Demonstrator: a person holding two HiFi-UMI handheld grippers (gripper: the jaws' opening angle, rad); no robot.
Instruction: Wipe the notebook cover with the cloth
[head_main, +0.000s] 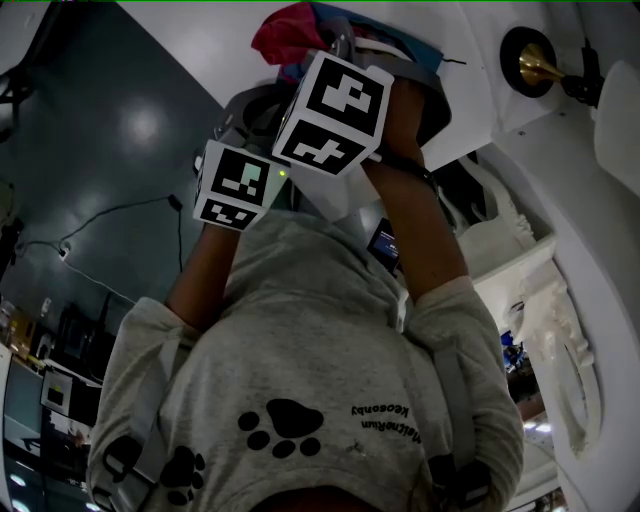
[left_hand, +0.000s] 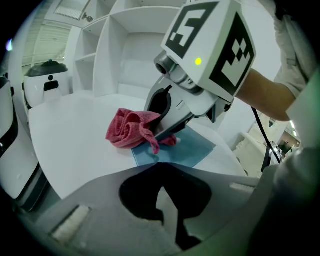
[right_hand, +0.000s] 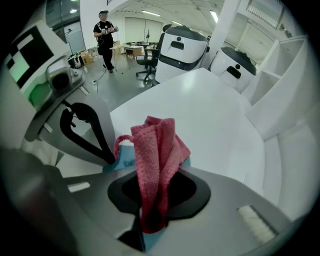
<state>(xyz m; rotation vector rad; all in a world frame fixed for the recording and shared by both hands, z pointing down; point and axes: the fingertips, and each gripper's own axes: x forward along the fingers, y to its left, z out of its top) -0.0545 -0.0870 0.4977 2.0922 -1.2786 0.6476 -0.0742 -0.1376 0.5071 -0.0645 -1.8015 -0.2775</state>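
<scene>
1. A person in a grey hooded top (head_main: 300, 380) printed with black paw marks holds both grippers out over a white table (left_hand: 75, 145). The head view looks steeply down on the person's chest and forearms.
2. A thin blue notebook (left_hand: 187, 150) lies flat on the table, close to its near right edge.
3. A red cloth (left_hand: 131, 129) sits bunched on the notebook's far left corner. Part of it spills off the cover onto the bare table.
4. The right gripper (left_hand: 162, 134) has its jaws clamped on the cloth. In its own view, folds of red fabric run up between the two jaws and fan out beyond them.
5. The left gripper (right_hand: 111, 158) has its jaws closed together with nothing between them. Its dark tip touches the notebook's near left corner, just beside the cloth.
6. The two grippers are close together, left beside right, each topped by a cube of black and white square markers.
7. A white shelf unit (left_hand: 130, 45) with open compartments stands along the table's far side.
8. Rounded white machines with dark tops (right_hand: 182, 45) stand on the floor beyond the table.
9. Far off in the room are an office chair (right_hand: 149, 62) and a standing person (right_hand: 105, 35) in dark clothes.
</scene>
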